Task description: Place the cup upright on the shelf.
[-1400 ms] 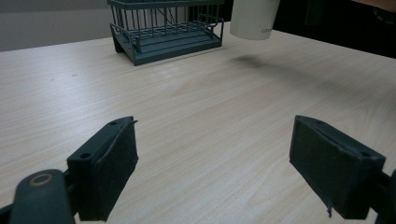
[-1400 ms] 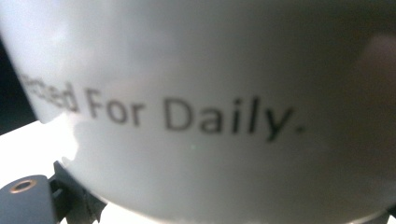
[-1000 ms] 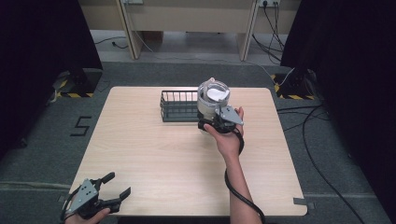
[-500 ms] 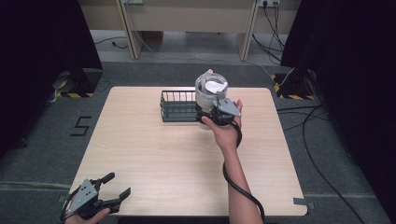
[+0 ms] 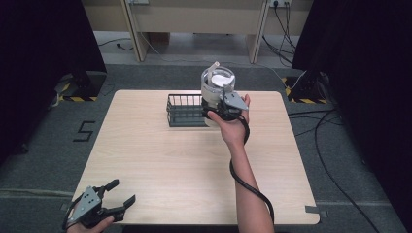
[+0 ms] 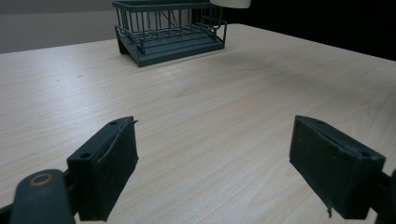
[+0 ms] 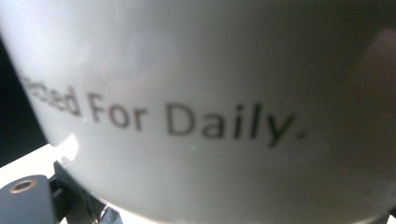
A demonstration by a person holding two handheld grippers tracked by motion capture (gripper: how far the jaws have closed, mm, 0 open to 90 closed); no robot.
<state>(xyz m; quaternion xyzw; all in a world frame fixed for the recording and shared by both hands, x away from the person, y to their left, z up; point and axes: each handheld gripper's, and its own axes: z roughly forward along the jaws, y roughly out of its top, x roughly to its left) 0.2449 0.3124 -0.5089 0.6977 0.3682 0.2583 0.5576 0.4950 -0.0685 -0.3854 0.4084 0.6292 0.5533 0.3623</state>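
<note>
Upright, mug [image 5: 218, 83] above the rack [image 5: 186, 110].

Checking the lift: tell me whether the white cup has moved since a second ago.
Yes. The cup, held by the right gripper, has risen and shifted right of the rack.

Mugs: one white mug [image 5: 217, 85], printed with dark lettering, lifted above the far edge of the bench [image 5: 160, 165].
Racks: one dark wire rack [image 5: 184, 110], standing near the middle of the far edge of the bench.
Grippers: two; the left gripper [image 5: 118, 194] at the near left corner of the bench, the right gripper [image 5: 218, 104] at the mug, by the far edge.
Hands: two, one on each gripper.
Benches: one, pale wood.
</note>
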